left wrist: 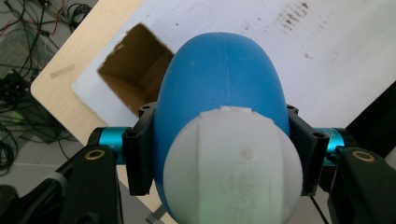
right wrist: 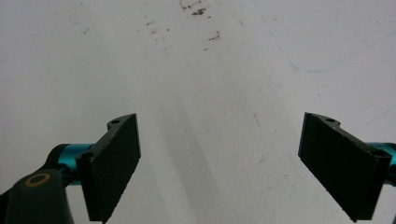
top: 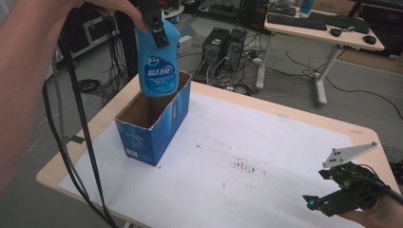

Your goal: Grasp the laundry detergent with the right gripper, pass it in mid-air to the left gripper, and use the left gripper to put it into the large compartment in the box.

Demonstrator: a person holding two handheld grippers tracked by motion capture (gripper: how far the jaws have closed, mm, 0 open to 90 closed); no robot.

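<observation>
Left hand-held gripper (top: pixel 158 29) is closed on the blue bottle (top: pixel 157 61), its two jaws pressing the shoulders just below the white cap (left wrist: pixel 232 168), as the left gripper view shows well. From the high view the bottle hangs upright, bottom end down, with this end just at or a little inside the open top of the blue box (top: pixel 153 123); how deep it sits I cannot tell for sure. In the left gripper view the brown inside of the box appears to the left behind the bottle, so the bottle seems not fully centred over the opening. The box stands on the white sheet (top: pixel 247 161) at the far left part of the table (top: pixel 102 121). Right hand-held gripper (right wrist: pixel 219 163) rests well apart, near the right front corner, with jaws wide and nothing between them. I judge the work about half done: the bottle is grasped and joined with the box, but it is not released and free.
</observation>
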